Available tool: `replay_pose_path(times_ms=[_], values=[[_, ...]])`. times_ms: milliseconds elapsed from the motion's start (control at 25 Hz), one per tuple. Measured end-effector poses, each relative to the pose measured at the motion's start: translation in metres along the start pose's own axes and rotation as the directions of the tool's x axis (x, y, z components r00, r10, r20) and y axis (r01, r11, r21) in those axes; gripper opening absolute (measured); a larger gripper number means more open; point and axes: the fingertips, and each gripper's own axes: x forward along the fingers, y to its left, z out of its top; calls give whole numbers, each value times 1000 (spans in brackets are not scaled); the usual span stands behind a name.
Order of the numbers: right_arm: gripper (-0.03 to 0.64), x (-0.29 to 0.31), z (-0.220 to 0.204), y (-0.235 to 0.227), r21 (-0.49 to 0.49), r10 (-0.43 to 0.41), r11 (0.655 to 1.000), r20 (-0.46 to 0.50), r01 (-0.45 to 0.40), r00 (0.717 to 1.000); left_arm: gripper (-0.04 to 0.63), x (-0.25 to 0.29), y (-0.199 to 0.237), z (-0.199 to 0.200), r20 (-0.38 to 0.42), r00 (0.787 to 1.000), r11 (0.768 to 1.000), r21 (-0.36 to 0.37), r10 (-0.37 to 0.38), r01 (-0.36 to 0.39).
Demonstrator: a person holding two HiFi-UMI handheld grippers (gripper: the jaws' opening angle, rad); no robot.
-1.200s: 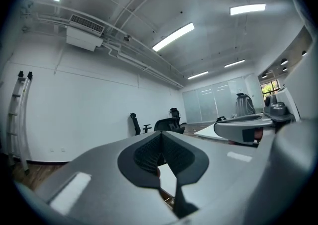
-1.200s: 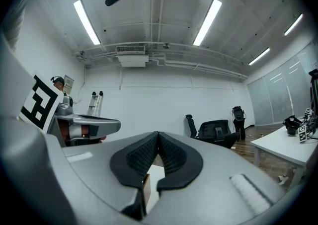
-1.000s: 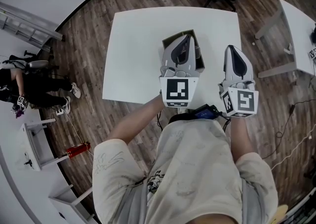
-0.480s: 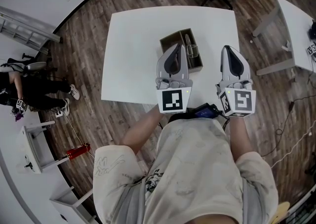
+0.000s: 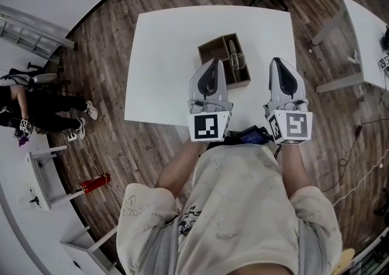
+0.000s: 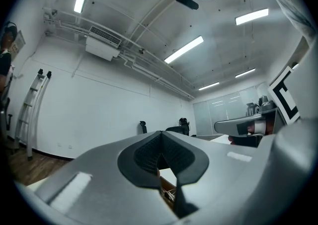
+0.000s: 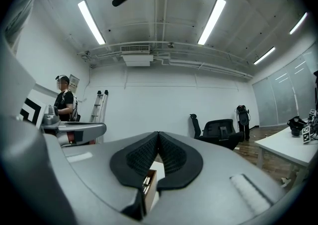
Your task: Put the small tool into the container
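Left claw [image 5: 212,65] withdrew, baring shiny tool [image 5: 236,60] in brown container [image 5: 208,47].

The left gripper [image 5: 212,63] has pulled back toward the person, off the container [image 5: 214,48]. The container now shows almost whole on the table [image 5: 164,55], with the small tool [image 5: 236,60] in its right compartment.
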Motion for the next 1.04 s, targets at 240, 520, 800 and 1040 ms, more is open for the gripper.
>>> replay_pose_path(times_ms=[240,520,800,1040], values=[[3,1,-3,4,-3,9,1000,-7,-9,1000,18,1,0,-4,-40,999,1000,-5,-5,5],[3,0,-5,2,-10,6,1000,-12,-6,1000,18,4,-4,-2,-38,999,1000,8,-13,13],[3,2,-2,0,-4,3,1000,-17,-3,1000,18,5,0,5,-51,999,1000,-17,4,-4],[3,5,-6,-1,0,0,1000,-22,0,1000,18,6,3,14,-15,1000,1000,2,7,-7]])
